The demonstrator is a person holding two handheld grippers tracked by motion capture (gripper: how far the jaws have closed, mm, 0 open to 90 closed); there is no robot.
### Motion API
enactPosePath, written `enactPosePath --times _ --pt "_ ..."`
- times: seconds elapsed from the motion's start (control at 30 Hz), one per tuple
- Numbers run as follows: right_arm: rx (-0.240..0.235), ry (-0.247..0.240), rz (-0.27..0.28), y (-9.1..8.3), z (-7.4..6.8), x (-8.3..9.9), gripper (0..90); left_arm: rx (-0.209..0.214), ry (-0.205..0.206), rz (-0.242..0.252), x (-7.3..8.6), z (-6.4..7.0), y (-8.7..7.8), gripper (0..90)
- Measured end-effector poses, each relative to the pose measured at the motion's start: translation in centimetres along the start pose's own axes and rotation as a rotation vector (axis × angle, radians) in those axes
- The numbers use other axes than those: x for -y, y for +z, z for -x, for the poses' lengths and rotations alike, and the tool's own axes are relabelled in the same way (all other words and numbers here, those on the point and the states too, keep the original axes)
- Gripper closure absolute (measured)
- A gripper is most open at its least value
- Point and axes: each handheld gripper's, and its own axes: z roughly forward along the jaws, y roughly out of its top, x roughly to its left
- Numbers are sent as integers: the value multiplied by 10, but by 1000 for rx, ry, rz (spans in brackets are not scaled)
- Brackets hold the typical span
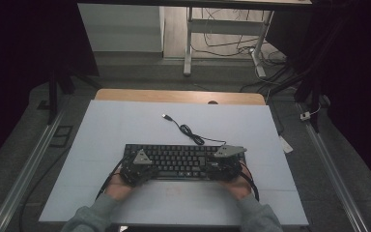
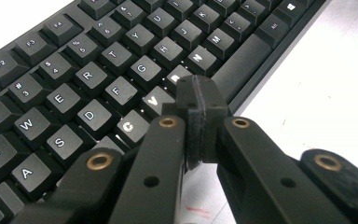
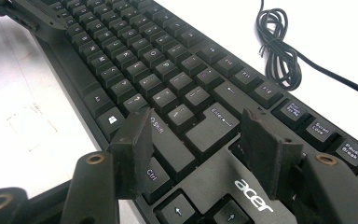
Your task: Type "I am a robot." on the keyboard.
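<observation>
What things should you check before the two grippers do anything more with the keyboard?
1. Left gripper shut, for pressing keys: ok, its jaws are pressed together, tip over the B key.
2. Right gripper open: ok, its jaws stand apart over the Shift and Enter keys.
3. Keyboard flat on the white mat: ok.
4. Keyboard cable out of the way of both grippers: ok, it lies coiled behind the keyboard.
5. USB plug connected: not ok, it lies loose on the mat.
6. Left gripper touching a key: cannot tell.
</observation>
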Motion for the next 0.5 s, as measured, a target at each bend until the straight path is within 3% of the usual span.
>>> enactPosePath --times 0.33,0.5 --pt "0 -2 -2 0 0 0 438 0 -6 -5 1 -1 2 883" --pt "0 0 1 0 0 0 438 -13 -22 42 0 -3 -6 883"
